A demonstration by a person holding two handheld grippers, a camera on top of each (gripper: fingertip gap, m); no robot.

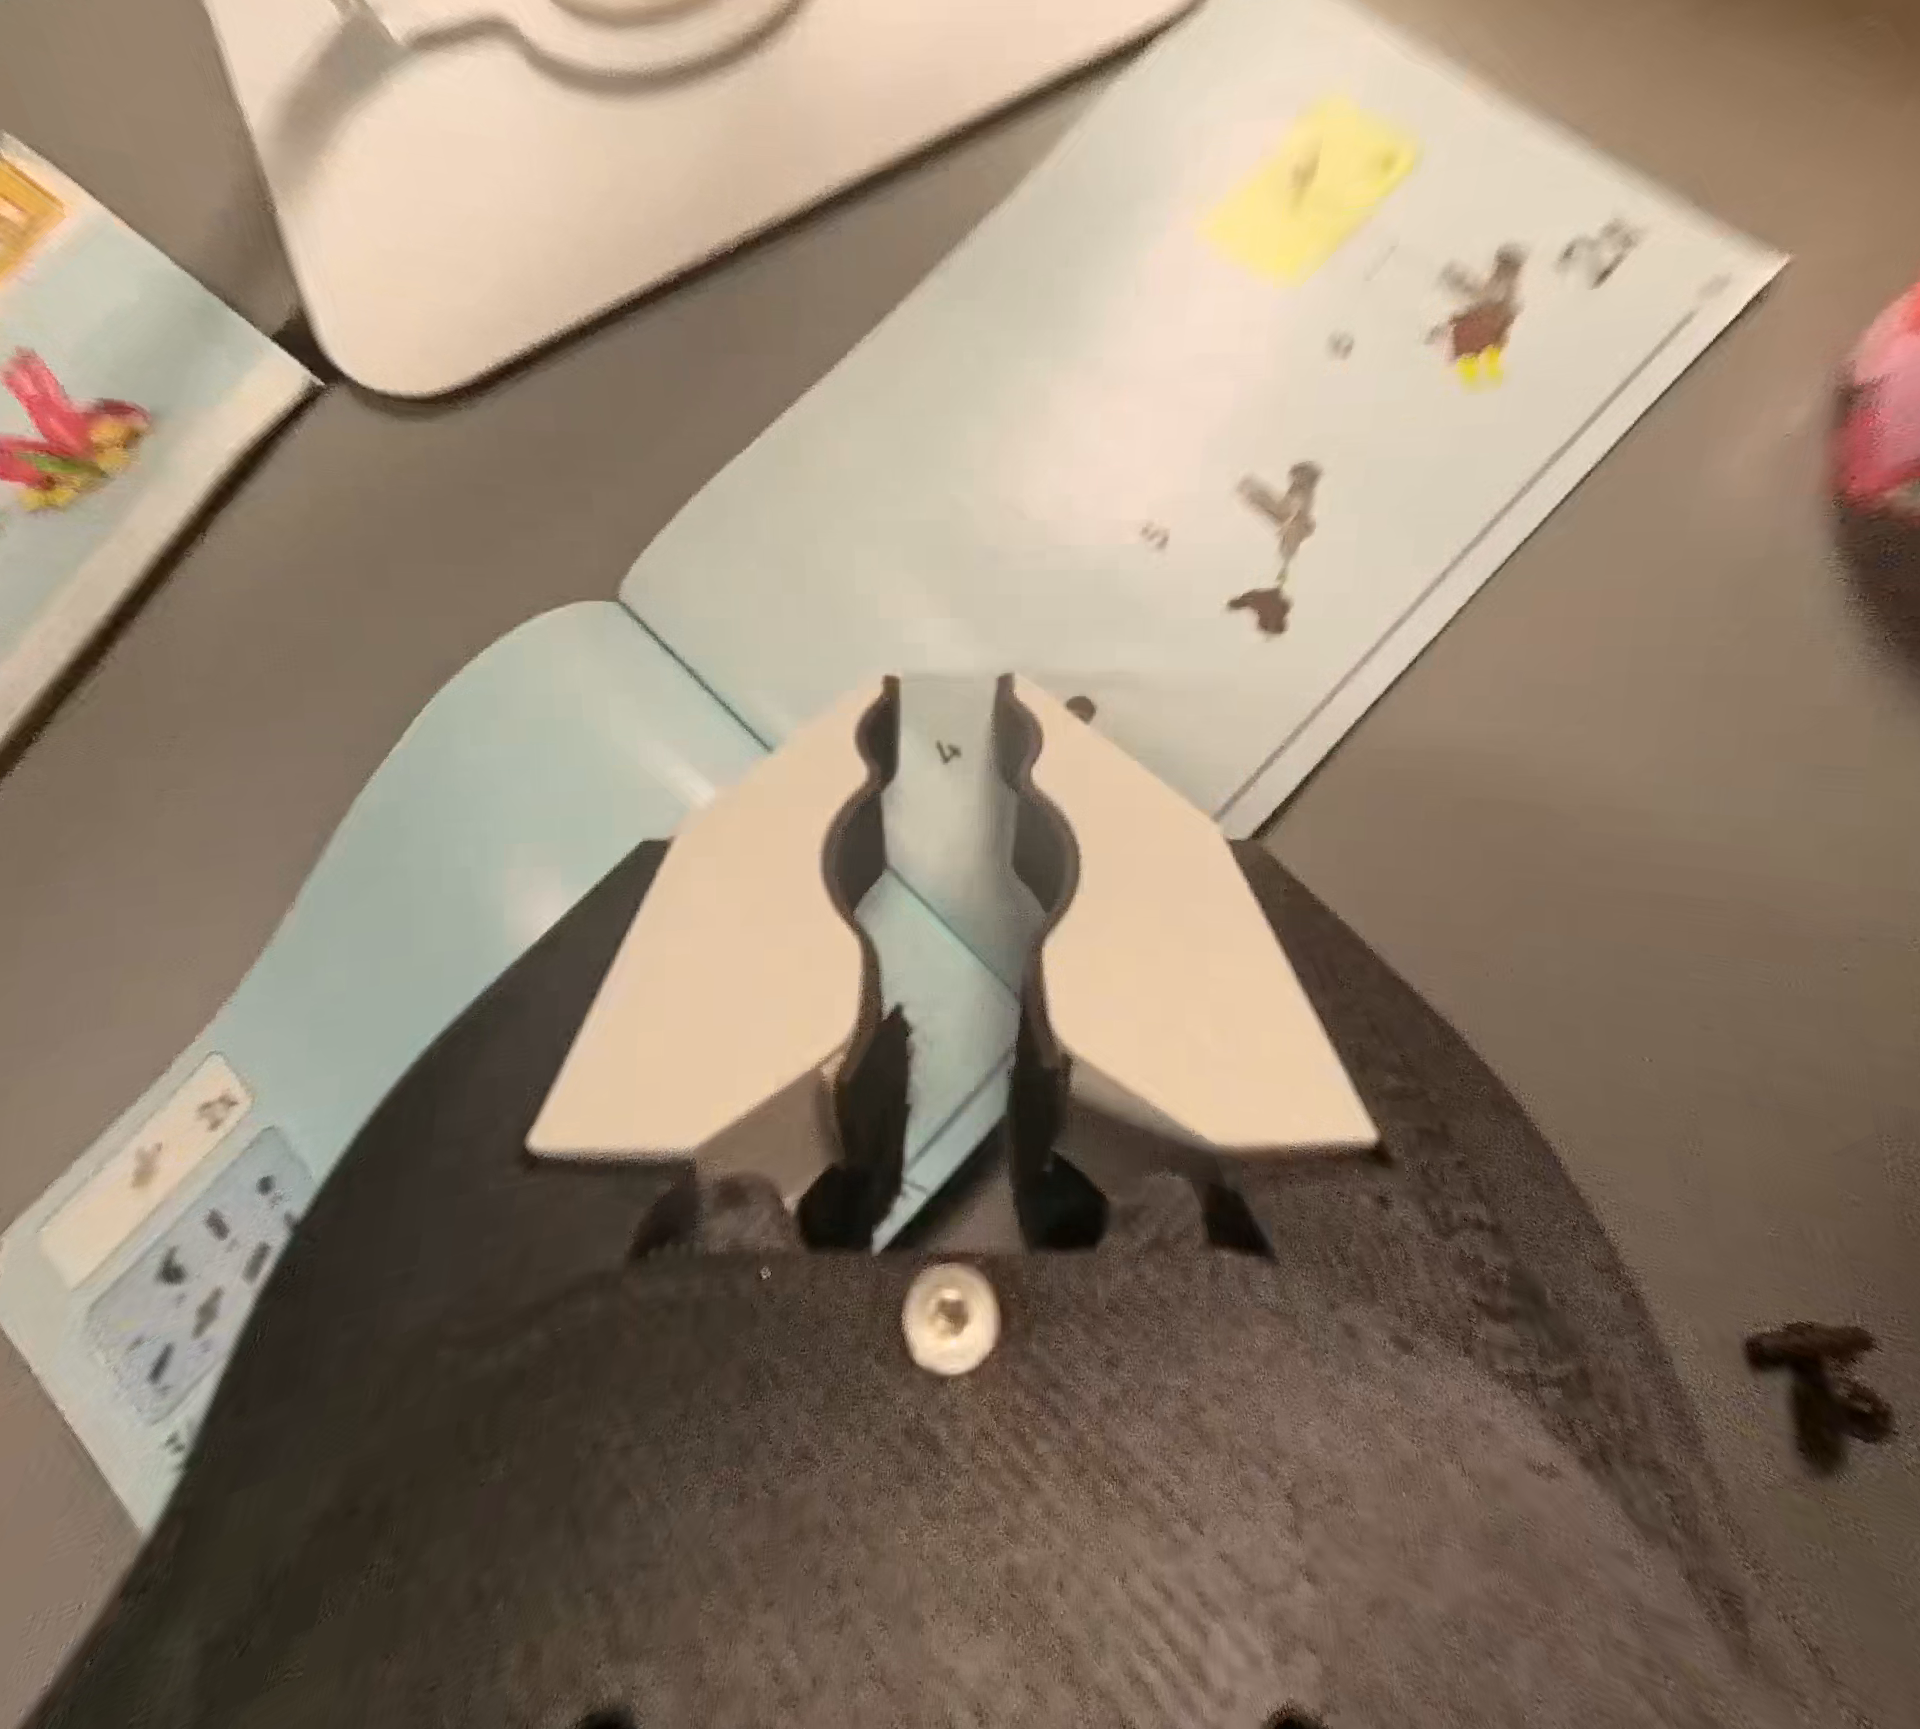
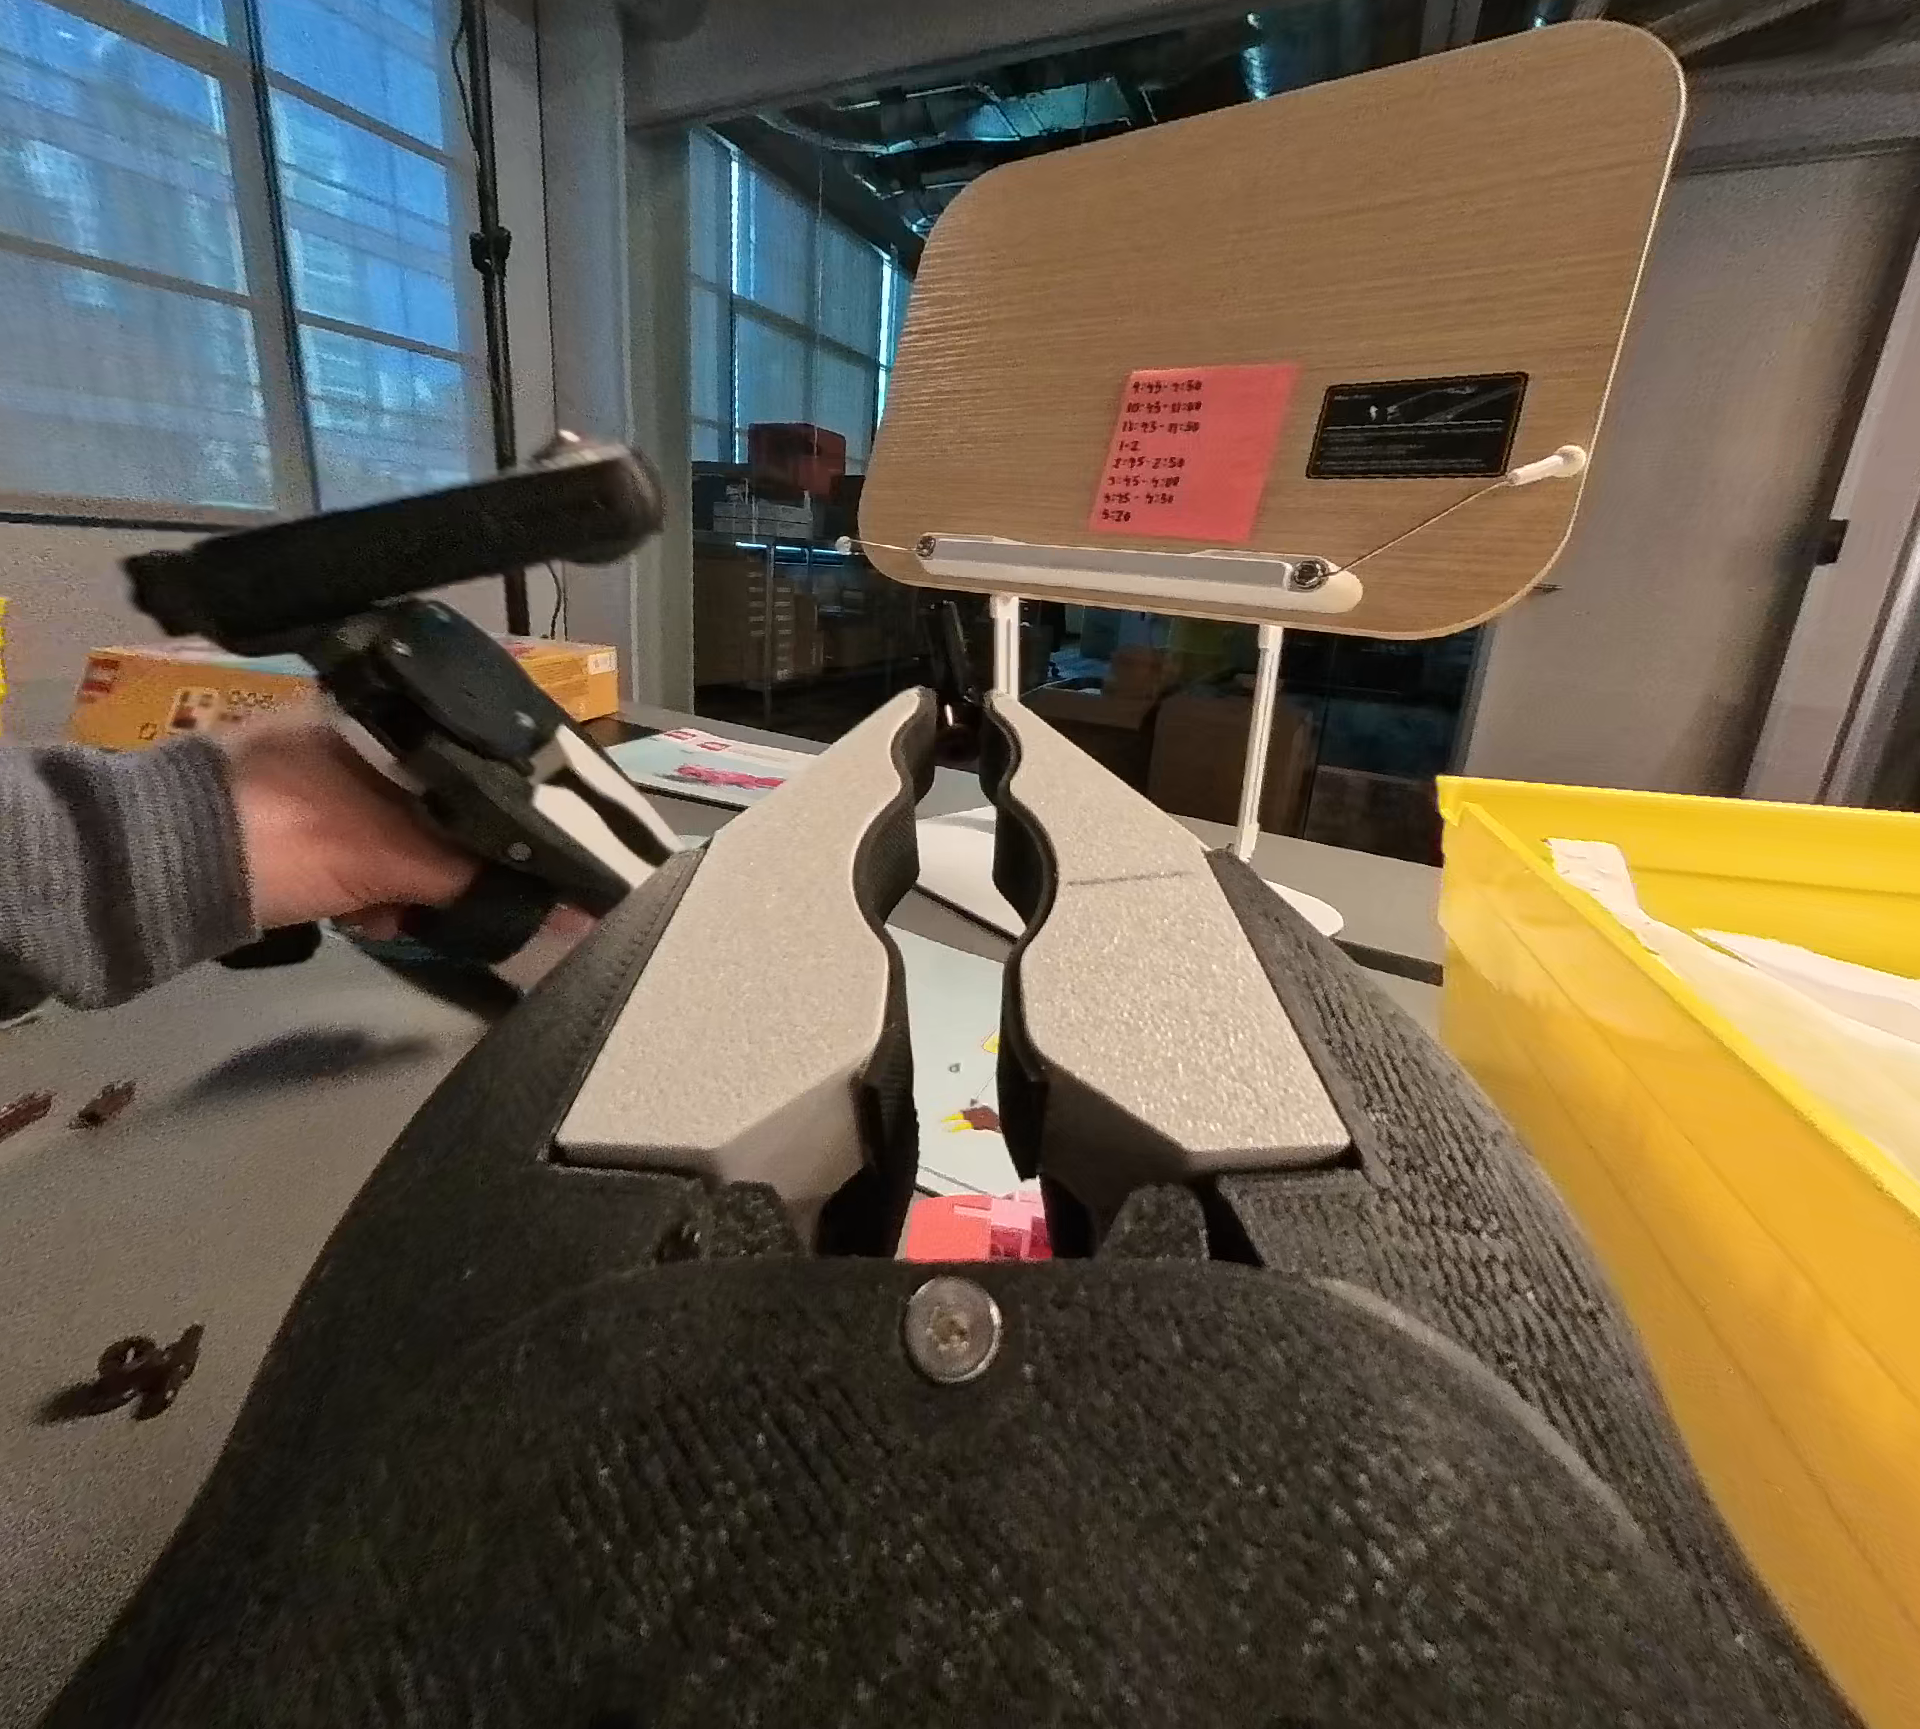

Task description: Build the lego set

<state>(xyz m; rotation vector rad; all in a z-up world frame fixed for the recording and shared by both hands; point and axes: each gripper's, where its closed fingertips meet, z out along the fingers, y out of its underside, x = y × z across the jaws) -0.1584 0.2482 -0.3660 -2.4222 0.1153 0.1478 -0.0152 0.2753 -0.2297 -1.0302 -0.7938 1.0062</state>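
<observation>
Booklet (image 1: 1039,453) pages of pale blue lay open on the grey table (image 1: 1558,848), with the right page flat and the left page bulging upward near the fold. The left gripper (image 1: 948,692) hung just over the near edge of this booklet. Its claw was released: the two pale fingers (image 1: 1143,900) stood a little apart, and the printed paper showed through the slit between them (whether the tips touched the paper could not be told, as the view was blurred). Beyond the booklet rested the white base (image 1: 727,69) of a reading stand, and a second booklet (image 1: 104,391) lay at the far left. A blurred pink object (image 1: 1886,422) sat at the right edge, and a small dark piece (image 1: 1813,1388) lay on the table beside the gripper body. The right gripper (image 2: 956,703) was raised and pointed at the stand's wooden board (image 2: 1299,277), which carried a pink note (image 2: 1190,448). Its claw was drawn almost together, with only a thin slit left and nothing gripped. A yellow bin (image 2: 1662,1108) stood close on its right, and on its left a hand (image 2: 332,838) in a grey sleeve held the other gripper.
</observation>
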